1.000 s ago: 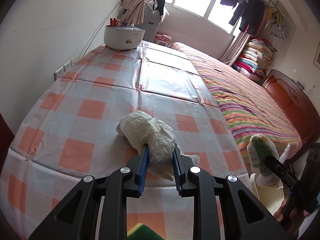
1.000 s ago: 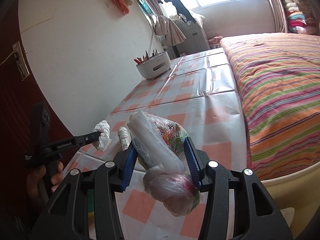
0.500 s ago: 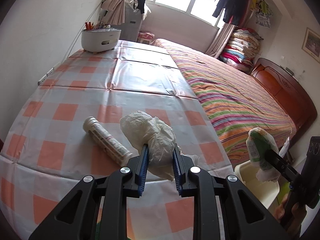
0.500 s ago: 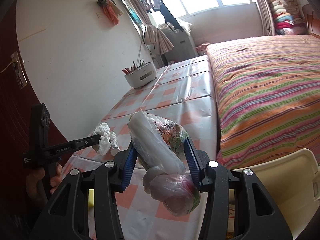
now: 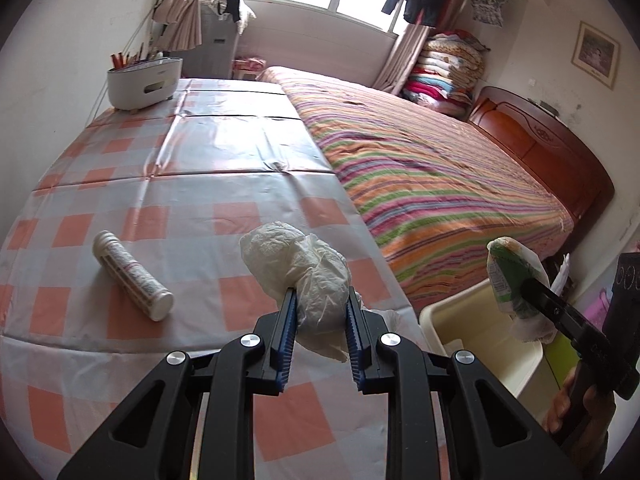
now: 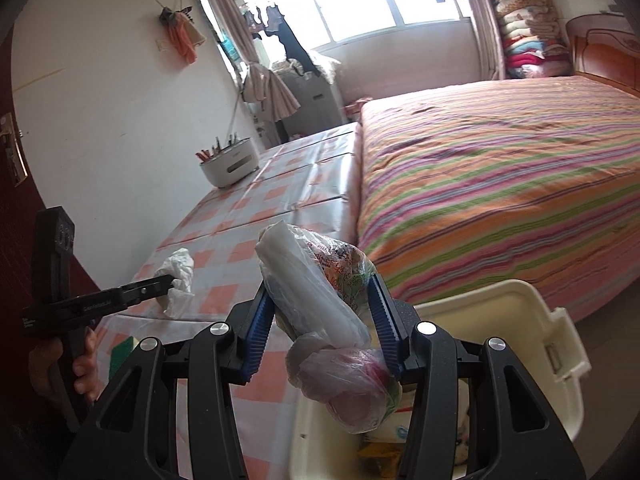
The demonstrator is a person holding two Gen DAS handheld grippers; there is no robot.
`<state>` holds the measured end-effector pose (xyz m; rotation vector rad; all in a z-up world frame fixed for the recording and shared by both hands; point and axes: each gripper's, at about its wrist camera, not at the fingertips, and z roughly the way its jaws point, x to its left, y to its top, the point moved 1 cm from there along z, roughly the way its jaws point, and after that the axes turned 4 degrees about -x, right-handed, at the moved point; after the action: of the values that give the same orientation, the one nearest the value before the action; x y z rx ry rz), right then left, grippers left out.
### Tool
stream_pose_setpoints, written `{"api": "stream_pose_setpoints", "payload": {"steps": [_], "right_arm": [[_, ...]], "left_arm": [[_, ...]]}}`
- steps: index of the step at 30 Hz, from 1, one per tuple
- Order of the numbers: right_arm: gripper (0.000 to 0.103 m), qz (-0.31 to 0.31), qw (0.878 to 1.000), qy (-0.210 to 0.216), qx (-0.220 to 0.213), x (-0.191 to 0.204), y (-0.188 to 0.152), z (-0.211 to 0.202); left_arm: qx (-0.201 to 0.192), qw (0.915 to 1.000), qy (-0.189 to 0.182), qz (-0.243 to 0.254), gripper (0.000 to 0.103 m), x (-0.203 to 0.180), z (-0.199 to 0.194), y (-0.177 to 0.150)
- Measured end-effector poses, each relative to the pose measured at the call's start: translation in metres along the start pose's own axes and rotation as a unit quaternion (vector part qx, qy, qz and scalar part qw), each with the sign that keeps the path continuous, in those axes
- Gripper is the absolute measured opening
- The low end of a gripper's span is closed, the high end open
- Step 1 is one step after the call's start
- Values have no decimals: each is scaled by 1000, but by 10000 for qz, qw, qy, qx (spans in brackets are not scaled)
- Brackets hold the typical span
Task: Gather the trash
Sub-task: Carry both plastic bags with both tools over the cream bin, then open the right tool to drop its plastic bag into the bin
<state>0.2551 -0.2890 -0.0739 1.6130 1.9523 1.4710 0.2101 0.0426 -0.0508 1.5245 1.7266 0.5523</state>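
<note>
My left gripper (image 5: pixel 321 304) is shut on a crumpled white paper wad (image 5: pixel 298 270), held over the checked tablecloth (image 5: pixel 192 184) near the table's front right corner. In the right wrist view the same gripper (image 6: pixel 170 280) shows at the left, with the wad (image 6: pixel 178 278) in its tip. My right gripper (image 6: pixel 322 300) is shut on a bundle of plastic wrappers and bags (image 6: pixel 320 292), hanging above the cream bin (image 6: pixel 536 320). From the left wrist, that bundle (image 5: pixel 512 280) hangs over the bin (image 5: pixel 468 320) at the right. A white tube (image 5: pixel 132 278) lies on the cloth.
A striped bed (image 5: pixel 432 176) runs along the table's right side, with a wooden headboard (image 5: pixel 552 148) behind. A white holder with pens (image 5: pixel 142 82) stands at the table's far end. Some trash lies inside the bin. A green sponge edge (image 6: pixel 122 350) shows on the table's near side.
Both grippers have swung to the right with their loads. The cream bin has come into view under the right gripper, and the white tube has appeared on the cloth.
</note>
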Motion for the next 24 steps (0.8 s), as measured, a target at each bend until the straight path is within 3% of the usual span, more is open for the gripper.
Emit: {"api": "stream_pose_setpoints", "payload": {"steps": [16, 20, 22, 24], "right_arm": [[51, 5, 9946, -1034, -61, -42, -16, -35], [60, 83, 9933, -1155, -51, -44, -23, -38], [74, 127, 9933, -1146, -113, -42, -23, -41], [76, 222, 9920, -1220, -237, -42, -21, -48]], "left_arm": [[218, 9964, -570, 587, 23, -79, 4, -19], [297, 9948, -702, 680, 23, -93, 5, -24], [315, 9941, -736, 733, 23, -100, 6, -26], [355, 9932, -786, 786, 23, -106, 7, -28]]}}
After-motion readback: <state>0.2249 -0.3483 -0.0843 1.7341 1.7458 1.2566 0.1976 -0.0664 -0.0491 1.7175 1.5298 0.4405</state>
